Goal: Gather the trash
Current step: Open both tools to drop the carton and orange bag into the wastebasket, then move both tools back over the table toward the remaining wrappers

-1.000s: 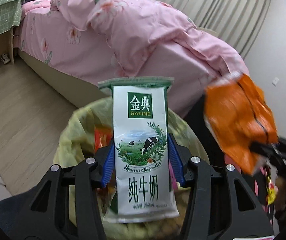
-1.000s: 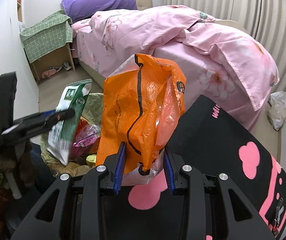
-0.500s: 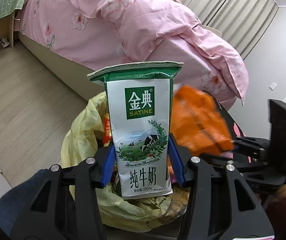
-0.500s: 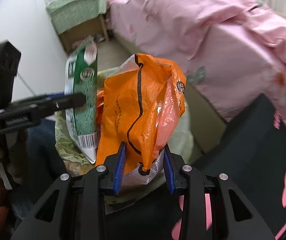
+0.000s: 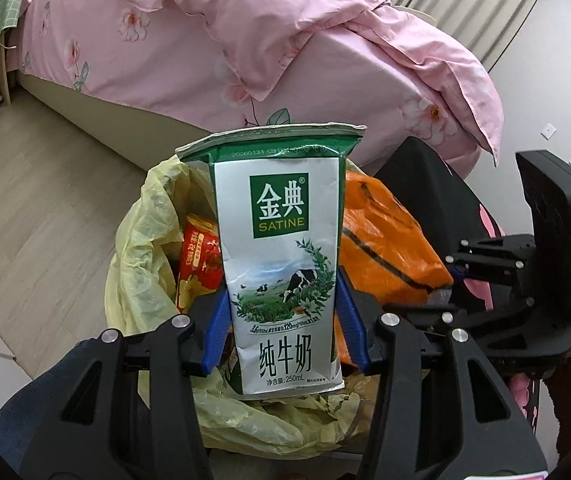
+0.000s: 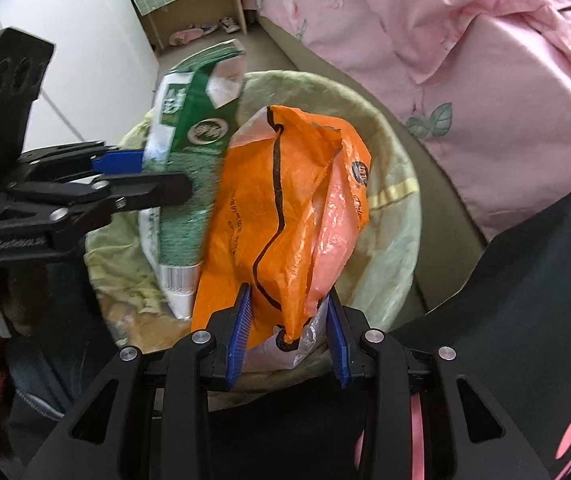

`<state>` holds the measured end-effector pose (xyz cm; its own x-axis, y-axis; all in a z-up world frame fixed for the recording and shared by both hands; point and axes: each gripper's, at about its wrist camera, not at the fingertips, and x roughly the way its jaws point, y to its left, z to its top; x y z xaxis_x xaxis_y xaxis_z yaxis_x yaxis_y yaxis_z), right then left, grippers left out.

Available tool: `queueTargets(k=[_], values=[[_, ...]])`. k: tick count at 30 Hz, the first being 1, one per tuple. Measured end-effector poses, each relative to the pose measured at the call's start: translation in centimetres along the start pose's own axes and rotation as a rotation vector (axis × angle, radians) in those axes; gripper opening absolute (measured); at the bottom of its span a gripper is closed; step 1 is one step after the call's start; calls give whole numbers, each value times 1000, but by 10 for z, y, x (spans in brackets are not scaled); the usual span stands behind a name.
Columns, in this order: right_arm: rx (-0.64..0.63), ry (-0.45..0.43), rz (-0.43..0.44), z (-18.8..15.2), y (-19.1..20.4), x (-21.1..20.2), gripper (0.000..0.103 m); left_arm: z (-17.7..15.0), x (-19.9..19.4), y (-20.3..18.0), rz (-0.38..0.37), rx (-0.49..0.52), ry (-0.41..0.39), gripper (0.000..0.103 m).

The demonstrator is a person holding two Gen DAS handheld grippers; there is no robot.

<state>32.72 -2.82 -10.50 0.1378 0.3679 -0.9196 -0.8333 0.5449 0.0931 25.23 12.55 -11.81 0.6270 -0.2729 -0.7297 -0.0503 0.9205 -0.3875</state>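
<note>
milk carton (image 5: 281,264) stands upright, long axis vertical, clamped in the left gripper (image 5: 283,316) fingers directly over the yellow-lined bin (image 5: 141,248). orange bag (image 6: 285,216) hangs pinched in the right gripper (image 6: 287,336) fingers, also above the bin, just beside the carton.

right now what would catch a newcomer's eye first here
The white and green milk carton, clamped upright in the left gripper, fills the middle of its view. Beside it the right gripper pinches a crumpled orange plastic bag. Both hang over the bin's yellow liner bag, with a pink floral quilt behind.
</note>
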Motion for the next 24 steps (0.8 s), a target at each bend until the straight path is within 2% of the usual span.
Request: queueTargets(k=[3,6,8,10,12,19,23,24], values=[[6,-6,8,-4,3,-1,34,0,-5,1,3,-2,-6,46],[20,-49,-22,-6,1,-5,35,2,-12,4,8,-23,-26,47],[33,-81,-39,-6,0,-8,41,5,-16,6,-9,-45,-33,53],[44,-101,-62,-7,0,-11,46,8,-25,8,-25,-62,-66,71],[48,-111,-71,-9,0,-15,51,11,-35,7,-12,-58,-101,79],[79,-223,-98,-29,1,-50,64,20,-69,-5,48,-77,-222,84],[117,-294,-129,-49,1,-76,65,22,-81,-19,39,-67,-256,85],[136,-321,-163,-60,1,-86,65,21,-81,-23,36,-57,-255,85]])
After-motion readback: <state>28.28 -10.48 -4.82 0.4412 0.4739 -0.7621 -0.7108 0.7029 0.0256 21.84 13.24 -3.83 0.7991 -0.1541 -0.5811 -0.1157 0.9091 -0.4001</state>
